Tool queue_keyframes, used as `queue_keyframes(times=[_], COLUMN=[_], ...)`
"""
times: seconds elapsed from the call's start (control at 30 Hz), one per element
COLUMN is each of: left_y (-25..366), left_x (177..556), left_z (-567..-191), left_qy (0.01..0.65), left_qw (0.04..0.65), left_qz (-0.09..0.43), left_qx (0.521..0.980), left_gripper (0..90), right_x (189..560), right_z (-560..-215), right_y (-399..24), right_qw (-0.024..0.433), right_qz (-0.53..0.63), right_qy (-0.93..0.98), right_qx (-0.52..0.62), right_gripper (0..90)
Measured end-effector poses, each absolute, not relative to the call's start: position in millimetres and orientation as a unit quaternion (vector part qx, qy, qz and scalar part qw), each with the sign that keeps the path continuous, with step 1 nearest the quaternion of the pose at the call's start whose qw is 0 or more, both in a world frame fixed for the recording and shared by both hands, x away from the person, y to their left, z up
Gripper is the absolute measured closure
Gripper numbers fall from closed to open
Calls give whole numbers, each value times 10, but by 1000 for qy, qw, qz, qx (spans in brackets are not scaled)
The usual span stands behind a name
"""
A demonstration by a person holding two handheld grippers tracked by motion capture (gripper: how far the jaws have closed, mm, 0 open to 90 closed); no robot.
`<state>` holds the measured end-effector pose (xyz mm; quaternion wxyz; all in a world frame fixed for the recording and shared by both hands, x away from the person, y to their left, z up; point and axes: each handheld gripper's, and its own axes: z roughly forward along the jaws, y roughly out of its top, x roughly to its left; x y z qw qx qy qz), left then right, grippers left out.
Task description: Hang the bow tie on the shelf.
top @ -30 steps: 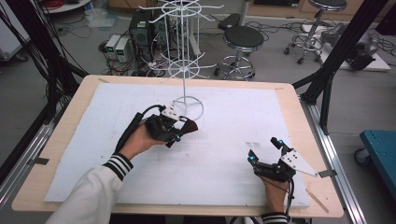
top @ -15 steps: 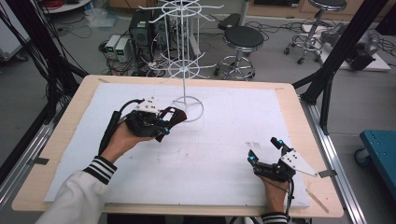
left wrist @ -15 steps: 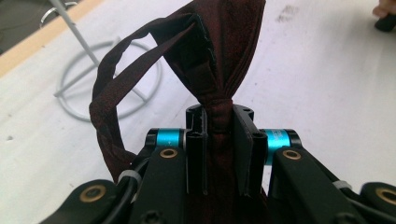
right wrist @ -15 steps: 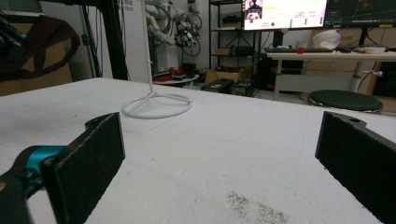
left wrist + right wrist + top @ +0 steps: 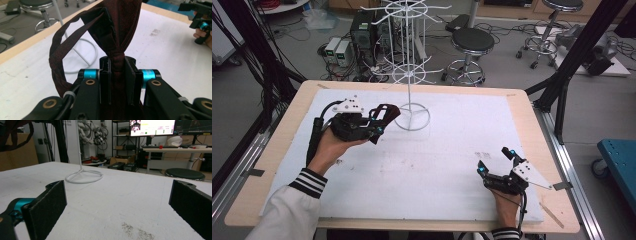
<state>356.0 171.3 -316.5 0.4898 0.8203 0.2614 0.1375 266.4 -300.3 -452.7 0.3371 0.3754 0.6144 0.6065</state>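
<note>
Count: one dark maroon cloth strap item (image 5: 386,114), bunched fabric with a loop; one white wire display rack (image 5: 410,80) with a ring base and tiers of hooks; two handheld grippers.

Left gripper (image 5: 379,122): jaws drawn together and clamped on the maroon cloth, which is pinched into a narrow neck between the pads in the left gripper view (image 5: 117,62). The cloth is lifted clear of the desk surface, its loop hanging to one side. In the high view it sits just beside the rack's ring base, on that base's left, not visibly touching it.

Right gripper (image 5: 496,161): jaws spread wide apart, nothing between them (image 5: 117,202). It sits low near the front right corner of the white foam sheet (image 5: 452,165), well apart from the cloth and the rack.

Edges: the foam sheet covers most of the wooden desk (image 5: 532,120), leaving a bare wood margin all round. The rack stands at the rear centre. A broad stretch of bare foam lies between the two grippers; faint dark smudges mark it near the right gripper.
</note>
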Motion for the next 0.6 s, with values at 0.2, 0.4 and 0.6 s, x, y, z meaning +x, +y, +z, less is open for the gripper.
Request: queue_keyframes(times=[0.2,0.4,0.6], left_y=[1812,1896,1936], left_x=[3577,3610,3651], left_z=[-3059,-2942,-2857], left_qy=[270,281,285], left_qw=[506,515,525], left_qz=[149,162,174], left_qx=[806,794,783], left_gripper=[762,762,762], right_x=[2664,2664,2665], right_z=[-4527,-4527,-4527], right_y=[-3003,-3002,-3002], right_qw=[338,338,339], right_qz=[606,607,606], right_qy=[615,614,615], right_qx=[375,375,373], right_gripper=[7,7,7])
